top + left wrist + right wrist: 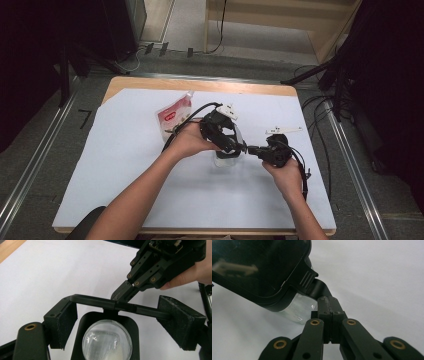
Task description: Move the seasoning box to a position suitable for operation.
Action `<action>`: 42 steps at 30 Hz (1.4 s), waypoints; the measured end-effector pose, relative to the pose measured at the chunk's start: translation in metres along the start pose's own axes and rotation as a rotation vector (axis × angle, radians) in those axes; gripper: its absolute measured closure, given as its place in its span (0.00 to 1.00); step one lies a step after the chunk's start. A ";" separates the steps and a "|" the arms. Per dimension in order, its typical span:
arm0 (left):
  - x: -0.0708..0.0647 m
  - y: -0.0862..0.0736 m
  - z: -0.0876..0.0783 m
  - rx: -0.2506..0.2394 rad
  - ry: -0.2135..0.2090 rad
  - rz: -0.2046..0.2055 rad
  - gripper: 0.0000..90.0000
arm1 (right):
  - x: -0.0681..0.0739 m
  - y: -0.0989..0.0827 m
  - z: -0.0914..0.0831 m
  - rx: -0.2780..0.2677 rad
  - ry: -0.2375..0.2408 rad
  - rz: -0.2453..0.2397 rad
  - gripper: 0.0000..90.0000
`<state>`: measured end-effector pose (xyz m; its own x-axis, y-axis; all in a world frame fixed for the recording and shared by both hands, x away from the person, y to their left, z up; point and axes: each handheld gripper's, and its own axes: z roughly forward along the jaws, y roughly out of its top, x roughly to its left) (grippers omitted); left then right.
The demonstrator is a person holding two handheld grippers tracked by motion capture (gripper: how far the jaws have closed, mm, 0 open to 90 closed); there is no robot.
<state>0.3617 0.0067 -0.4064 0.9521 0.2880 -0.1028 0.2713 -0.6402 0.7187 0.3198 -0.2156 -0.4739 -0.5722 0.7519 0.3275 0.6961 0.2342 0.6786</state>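
A clear jar (223, 159) with a black flip lid (262, 270) stands mid-table on a white sheet. My left gripper (231, 145) points down over it. In the left gripper view the raised lid flap (115, 305) runs as a black bar from one wide-set pad (62, 325) to the other, and its ends meet both. Below it the lid's round opening shows the jar's inside (107, 342). My right gripper (248, 148) comes in from the right, shut on the small black tab (322, 291) at the flap's edge; its tips (122, 293) reach the bar's middle.
A white and red pouch (175, 116) lies behind the jar to the left. The white sheet (125, 165) covers most of the wooden table (200, 84). Cables trail off the table's right side (320, 150). Dark stands flank the table.
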 end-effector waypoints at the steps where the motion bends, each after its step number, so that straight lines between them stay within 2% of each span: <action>1: 0.000 0.001 0.000 0.003 0.000 0.002 0.21 | 0.000 0.000 0.000 0.000 0.000 0.000 1.00; 11: -0.001 0.006 0.006 -0.019 -0.015 0.001 0.21 | 0.001 0.000 -0.001 -0.008 0.001 0.003 1.00; 17: 0.000 0.009 0.008 -0.018 -0.021 0.005 0.21 | 0.002 0.000 -0.001 -0.012 0.001 0.002 1.00; 23: -0.002 0.015 0.010 0.004 -0.015 0.023 0.21 | 0.002 0.000 -0.001 -0.016 0.002 -0.001 1.00; 31: -0.001 0.018 0.015 -0.005 -0.040 0.028 0.21 | 0.003 0.000 0.000 -0.018 0.011 -0.001 1.00; 33: -0.002 0.021 0.016 0.014 -0.036 0.041 0.21 | 0.003 0.000 0.000 -0.020 0.010 -0.007 1.00; 35: -0.003 0.023 0.017 0.014 -0.031 0.050 0.21 | 0.003 0.000 0.000 -0.023 0.010 -0.006 1.00; 42: -0.003 0.023 0.019 0.010 -0.037 0.049 0.21 | 0.003 0.000 0.000 -0.025 0.014 -0.005 1.00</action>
<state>0.3674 -0.0226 -0.4027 0.9688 0.2295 -0.0934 0.2254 -0.6598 0.7169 0.3180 -0.2137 -0.4730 -0.5820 0.7420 0.3328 0.6819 0.2223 0.6968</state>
